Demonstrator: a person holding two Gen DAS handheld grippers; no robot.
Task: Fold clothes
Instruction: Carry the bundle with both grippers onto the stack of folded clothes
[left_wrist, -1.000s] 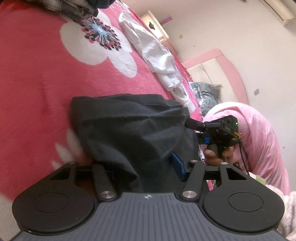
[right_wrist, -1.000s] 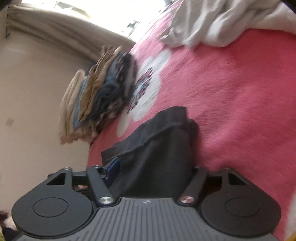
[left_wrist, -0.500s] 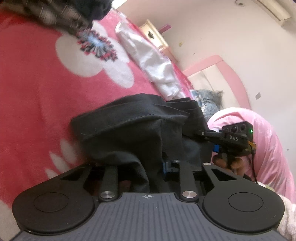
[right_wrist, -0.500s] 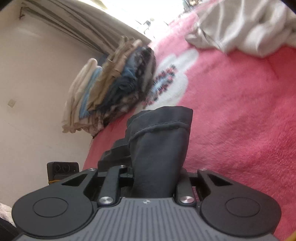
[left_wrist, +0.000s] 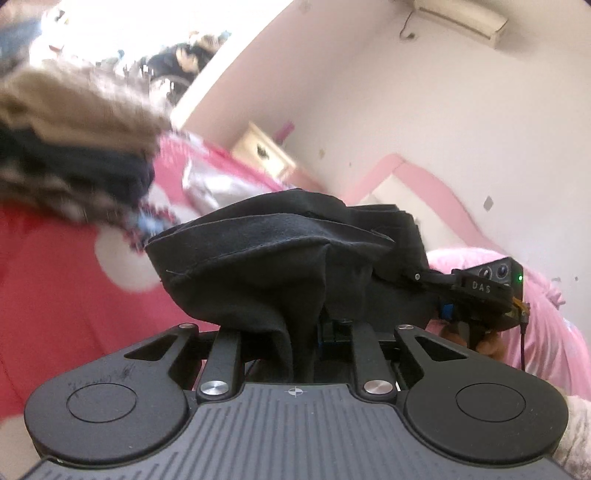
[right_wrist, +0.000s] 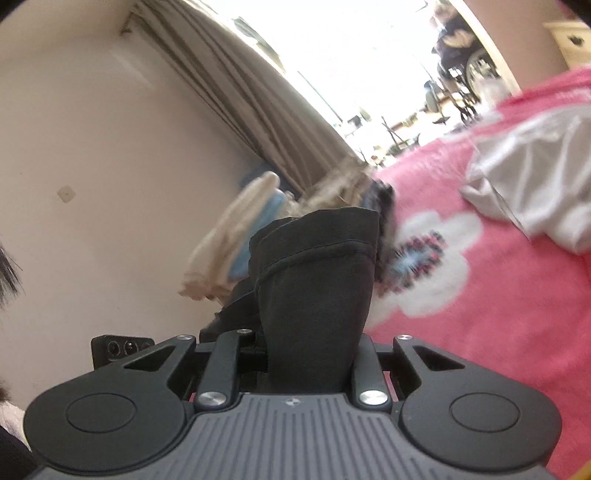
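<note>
A folded black garment (left_wrist: 280, 258) hangs lifted above the pink flowered blanket (left_wrist: 55, 288). My left gripper (left_wrist: 295, 332) is shut on its near edge; the fingertips are hidden in the cloth. My right gripper (right_wrist: 306, 347) is shut on the other end of the same black garment (right_wrist: 317, 280), which stands up between the fingers. The right gripper (left_wrist: 480, 295) shows at the right of the left wrist view, under the cloth. The left gripper's body (right_wrist: 122, 349) shows low left in the right wrist view.
A blurred stack of folded clothes (left_wrist: 74, 147) lies on the bed to the left, also in the right wrist view (right_wrist: 258, 229). A loose white garment (right_wrist: 535, 177) lies on the blanket (right_wrist: 498, 314). A pink quilt (left_wrist: 546, 332) and pink headboard (left_wrist: 417, 177) stand to the right.
Both grippers have closed on the black garment and lifted it off the blanket, tilting upward. The views now show more wall and window, and the clothes stack looks closer.
</note>
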